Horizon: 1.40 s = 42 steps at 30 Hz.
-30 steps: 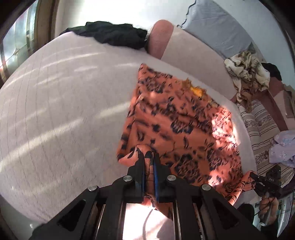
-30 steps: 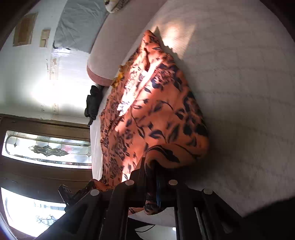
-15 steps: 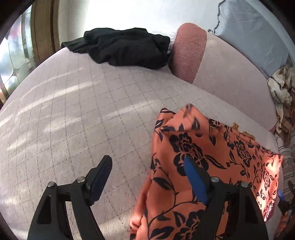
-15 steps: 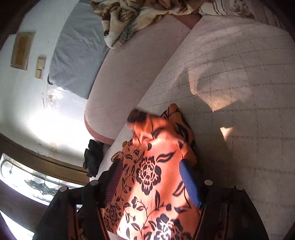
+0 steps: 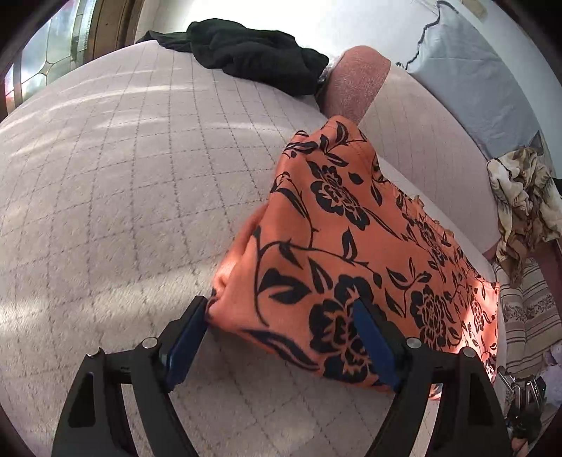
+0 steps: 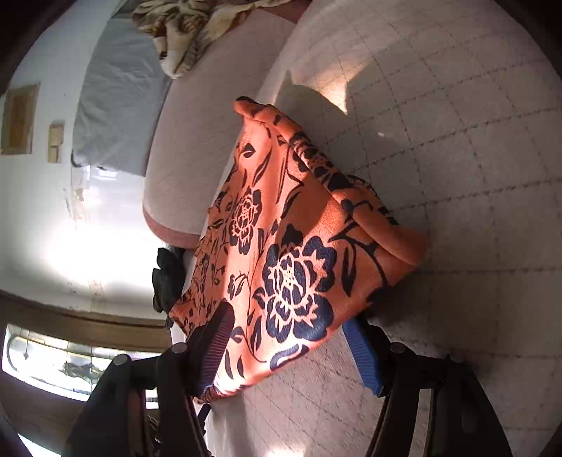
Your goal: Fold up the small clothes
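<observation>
Now both pairs of fingers stand spread wide: the left gripper (image 5: 281, 337) and the right gripper (image 6: 288, 346) each straddle an edge of the orange floral garment (image 5: 351, 253) without pinching it, where a second ago both were clamped on the cloth. It lies doubled over on the quilted bed (image 5: 105, 175), near the black clothing (image 5: 253, 59). No lettering is readable anywhere.

Sunlit pale quilted mattress (image 5: 123, 182) with grid stitching; far off, white wall (image 5: 246, 14), grey hanging cloth (image 5: 474, 88); leaded-glass window (image 5: 52, 56) at left.
</observation>
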### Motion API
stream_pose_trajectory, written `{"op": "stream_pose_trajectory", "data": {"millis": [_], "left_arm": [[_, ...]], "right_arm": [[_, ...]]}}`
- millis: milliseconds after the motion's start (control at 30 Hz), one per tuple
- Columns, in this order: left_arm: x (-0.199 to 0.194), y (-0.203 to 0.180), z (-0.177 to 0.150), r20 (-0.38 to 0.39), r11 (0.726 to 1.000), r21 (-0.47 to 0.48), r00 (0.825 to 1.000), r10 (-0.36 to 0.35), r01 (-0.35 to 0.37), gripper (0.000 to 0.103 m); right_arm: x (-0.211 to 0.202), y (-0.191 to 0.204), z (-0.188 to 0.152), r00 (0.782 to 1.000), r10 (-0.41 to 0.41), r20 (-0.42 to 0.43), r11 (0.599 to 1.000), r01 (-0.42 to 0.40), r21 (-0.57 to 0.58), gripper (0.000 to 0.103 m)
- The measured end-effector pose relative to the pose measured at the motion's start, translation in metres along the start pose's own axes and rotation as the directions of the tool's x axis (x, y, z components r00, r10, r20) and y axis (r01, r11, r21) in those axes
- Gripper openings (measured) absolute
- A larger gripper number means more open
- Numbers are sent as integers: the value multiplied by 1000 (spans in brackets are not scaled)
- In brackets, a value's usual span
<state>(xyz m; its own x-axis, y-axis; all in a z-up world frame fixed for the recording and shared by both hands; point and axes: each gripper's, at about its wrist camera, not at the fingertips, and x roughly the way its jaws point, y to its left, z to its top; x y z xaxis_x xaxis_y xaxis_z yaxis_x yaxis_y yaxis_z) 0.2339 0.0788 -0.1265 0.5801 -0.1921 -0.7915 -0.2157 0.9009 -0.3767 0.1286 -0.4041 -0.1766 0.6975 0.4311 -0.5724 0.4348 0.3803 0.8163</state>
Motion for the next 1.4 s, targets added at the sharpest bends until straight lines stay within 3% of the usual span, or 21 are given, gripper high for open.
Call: {"op": "stream_pose_trajectory", "data": {"millis": [33,67,100,133,200,300,433,500,600,633,667,700,733,767,833,967,1067,1200,1233,1333,1400], "left_arm": [[2,-1,4,12,1000,-18,1000,3,-2,71],[6,-1,9,-1,999,-35,1000,1,-1,21],[12,0,15,-52,999,-50,998,-23,21,19],[10,2,19,-57,996,-85,997,-42,37,18],[-11,-5,23,-10,997,-50,998,-59,59,18],[-66,-19,17,77,993,11,990,-120,120,18],[-129,-12,-28,137,990,17,980,-141,140,18],[-138,4,-61,115,993,-4,987,-113,115,21],[-116,39,-112,6,1000,-15,1000,-5,5,46],[-107,54,-122,-54,999,-36,998,33,-35,48],[-109,65,-126,-52,998,-61,999,-14,11,48],[-119,69,-125,-24,998,-59,999,-33,32,49],[-129,71,-121,0,999,-40,1000,21,-21,56],[-138,71,-115,43,998,-21,997,59,-58,59],[-149,71,-99,99,999,17,994,44,-46,59],[-124,46,-45,78,989,148,996,-36,24,60],[-84,18,-11,63,962,274,998,-28,10,60],[-36,5,15,-3,959,281,999,37,-34,60],[-27,3,17,-8,958,283,998,56,-51,55],[-11,2,20,-27,958,277,996,85,-74,15],[-8,3,18,-20,961,264,996,86,-77,7]], "right_arm": [[6,4,2,1000,-15,24,1000,14,21,67],[8,6,3,998,-31,48,999,29,38,62],[12,11,6,997,-47,62,998,44,37,51],[18,15,10,996,-67,59,997,65,41,13],[22,21,18,996,-76,50,997,74,37,12],[-4,57,19,995,-38,88,996,44,-76,9],[-57,89,0,994,-17,110,974,41,-221,9],[-76,77,-18,996,-26,80,970,44,-238,9],[-78,29,-46,994,-112,5,965,110,-236,14],[-72,5,-52,989,-147,-31,966,137,-219,18],[-71,-19,-55,978,-199,-54,963,186,-196,19],[-75,-35,-59,984,-166,-62,974,153,-169,17],[-84,-43,-60,991,-118,-56,981,107,-162,19],[-92,-43,-60,991,-129,-45,977,119,-178,23],[-107,-41,-58,987,-162,-9,967,156,-201,32],[-125,-24,-36,972,-215,92,936,231,-264,33],[-113,4,-13,980,-184,78,915,199,-352,33],[-76,44,26,980,-185,71,858,196,-475,33],[-62,51,36,979,-195,63,844,200,-497,33],[-22,66,64,967,-249,52,794,234,-562,33],[5,70,77,955,-295,31,761,254,-596,33]]}}
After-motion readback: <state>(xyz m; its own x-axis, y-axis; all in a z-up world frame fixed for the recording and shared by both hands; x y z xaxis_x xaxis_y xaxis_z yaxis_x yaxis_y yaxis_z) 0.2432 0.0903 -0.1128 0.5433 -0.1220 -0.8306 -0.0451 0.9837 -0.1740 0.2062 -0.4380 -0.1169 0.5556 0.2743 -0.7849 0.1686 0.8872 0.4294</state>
